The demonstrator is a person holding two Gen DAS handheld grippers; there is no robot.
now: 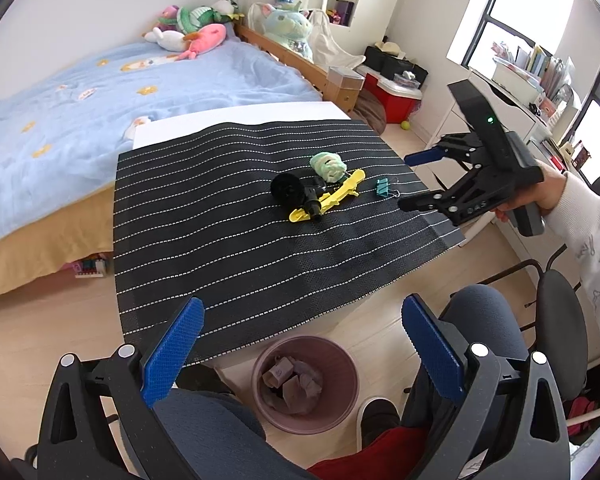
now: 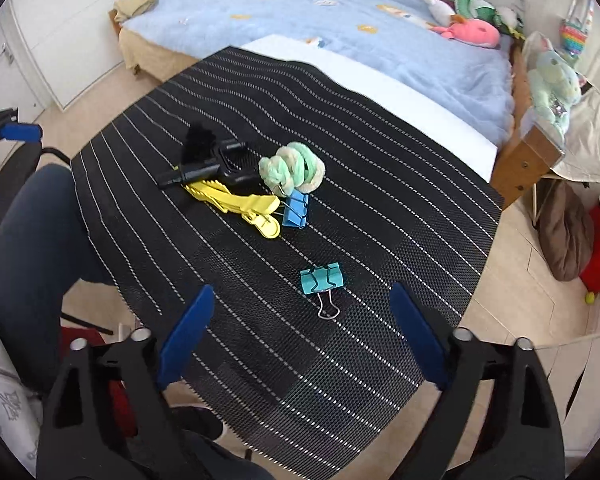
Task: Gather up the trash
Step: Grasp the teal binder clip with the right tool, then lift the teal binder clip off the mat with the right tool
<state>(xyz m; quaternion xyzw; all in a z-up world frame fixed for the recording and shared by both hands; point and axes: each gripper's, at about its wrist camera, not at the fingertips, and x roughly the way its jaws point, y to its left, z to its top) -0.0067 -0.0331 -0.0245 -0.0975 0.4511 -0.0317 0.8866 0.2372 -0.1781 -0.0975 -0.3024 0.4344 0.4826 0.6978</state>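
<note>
A black striped mat (image 1: 228,216) covers the table. On it lie a yellow clip (image 1: 327,197), a black fuzzy item with a black clip (image 1: 290,192), a green-and-cream scrunchie (image 1: 328,165) and a teal binder clip (image 1: 383,188). The right wrist view shows the same pile: yellow clip (image 2: 236,206), scrunchie (image 2: 294,170), a blue binder clip (image 2: 296,212) and the teal binder clip (image 2: 322,278). My left gripper (image 1: 300,356) is open and empty above a pink trash bin (image 1: 305,385) holding crumpled paper. My right gripper (image 2: 300,332) is open and empty, just short of the teal clip; it also shows in the left wrist view (image 1: 414,180).
A bed with a blue blanket (image 1: 100,92) and plush toys (image 1: 196,36) stands behind the table. A black chair (image 1: 560,312) is at the right. The person's knees (image 1: 480,312) sit under the table's near edge. A red box (image 1: 396,96) and shelves are at the back right.
</note>
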